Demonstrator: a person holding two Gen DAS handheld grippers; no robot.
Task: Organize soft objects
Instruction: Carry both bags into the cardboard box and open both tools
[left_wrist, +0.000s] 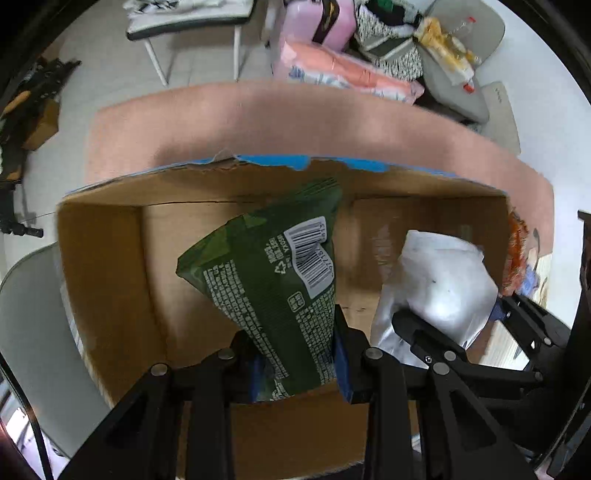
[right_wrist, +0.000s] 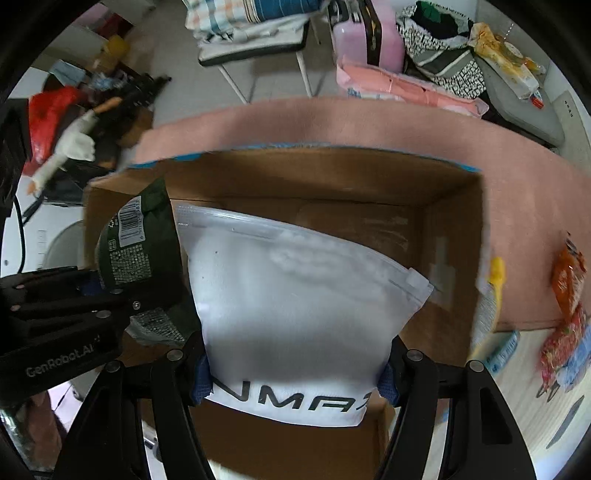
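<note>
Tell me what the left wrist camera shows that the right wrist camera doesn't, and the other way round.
Only the left wrist view shows the left gripper clamped on the green snack bag head-on.

Only the right wrist view shows the white zip bag with its printed lettering, held in the right gripper, plus a yellow packet outside the box's right wall.

Both show both bags over the open cardboard box on the pink tabletop.

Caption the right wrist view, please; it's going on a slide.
Right gripper holds a white zip pouch over the open cardboard box.

Pink-covered table (right_wrist: 517, 206) under open cardboard box (right_wrist: 454, 206), snack packets (right_wrist: 565, 295) beside.
</note>
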